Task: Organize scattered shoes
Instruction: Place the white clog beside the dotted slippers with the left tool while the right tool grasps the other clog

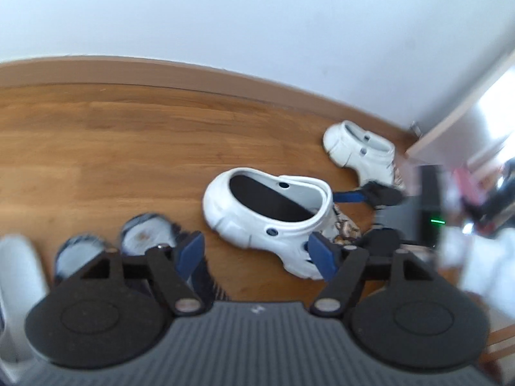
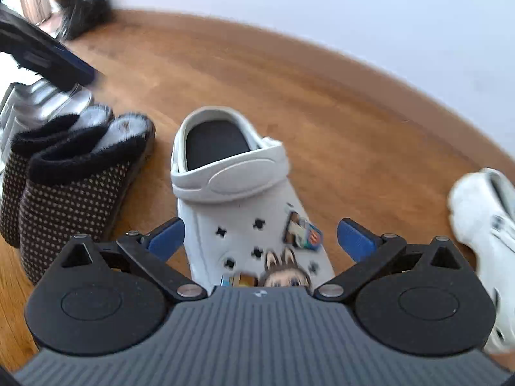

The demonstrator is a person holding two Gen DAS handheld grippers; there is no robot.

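Both tongs stand wide and hold nothing. The right tongs (image 2: 260,238) straddle a white rubber clog with cartoon charms (image 2: 231,193) on the wooden floor (image 2: 322,112), beside brown dotted fur-lined slippers (image 2: 74,173). The left tongs (image 1: 257,254) hover nearby; a second white clog (image 1: 360,151) lies apart.

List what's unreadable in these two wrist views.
- Second white foam clog, right wrist view: motion-blurred, cut by the right edge.
- Charmed white clog's toe, right wrist view: hidden behind the tongs' body.
- Brown dotted fleece slippers, left wrist view: blurred, mostly hidden behind the left tongs.
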